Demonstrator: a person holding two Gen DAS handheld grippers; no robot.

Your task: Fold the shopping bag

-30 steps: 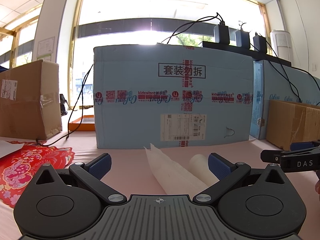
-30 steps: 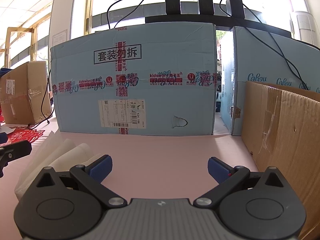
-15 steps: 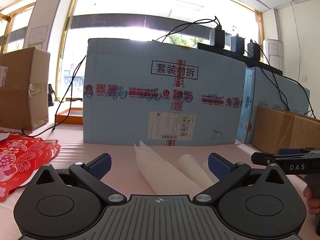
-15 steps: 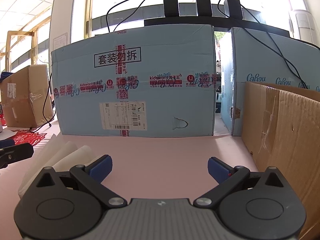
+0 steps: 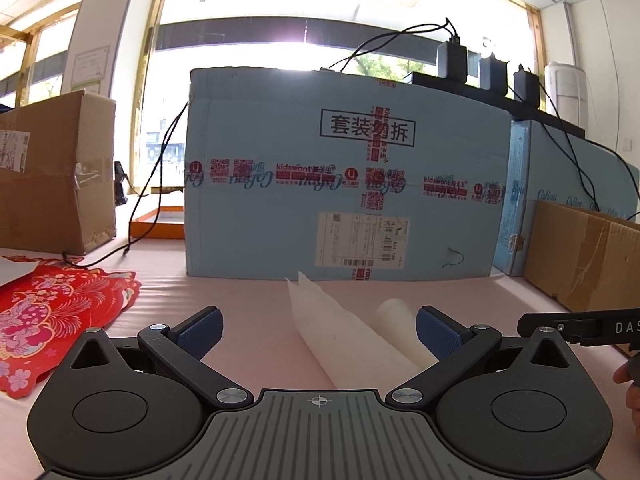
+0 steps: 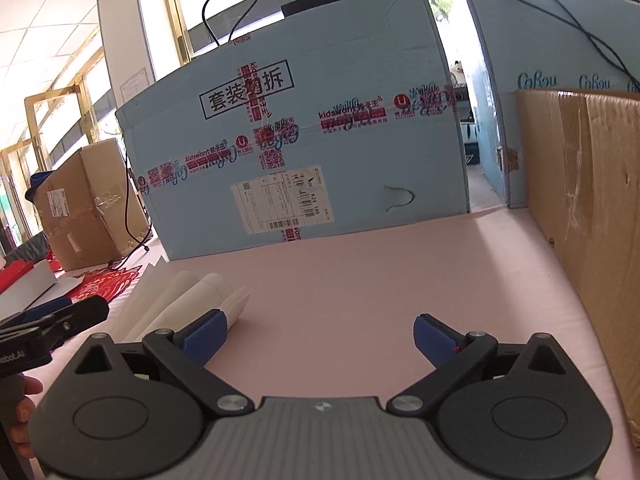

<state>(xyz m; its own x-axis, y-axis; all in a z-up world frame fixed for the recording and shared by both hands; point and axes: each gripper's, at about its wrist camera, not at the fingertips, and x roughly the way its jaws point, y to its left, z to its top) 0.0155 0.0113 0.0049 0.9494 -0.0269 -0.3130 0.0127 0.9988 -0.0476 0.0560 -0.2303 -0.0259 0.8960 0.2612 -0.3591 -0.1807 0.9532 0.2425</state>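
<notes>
A white plastic shopping bag point(image 5: 344, 332) lies flattened and partly rolled on the pink table, running away from me between the fingers of my left gripper point(image 5: 318, 330). That gripper is open and empty, just above the bag's near end. In the right wrist view the bag point(image 6: 188, 304) lies at the left, beside the left blue fingertip. My right gripper point(image 6: 320, 338) is open and empty over bare pink table, tilted. The right gripper's arm shows at the right edge of the left wrist view point(image 5: 580, 326).
A large light-blue carton point(image 5: 344, 184) stands across the back of the table. Brown cardboard boxes stand at the left point(image 5: 56, 172) and close on the right point(image 6: 588, 220). A red paper cutting point(image 5: 56, 312) lies at the left. Black cables hang behind.
Both grippers stayed open. The right gripper has tilted and turned, so the bag now sits closer to its left finger. The left gripper has shifted slightly.
</notes>
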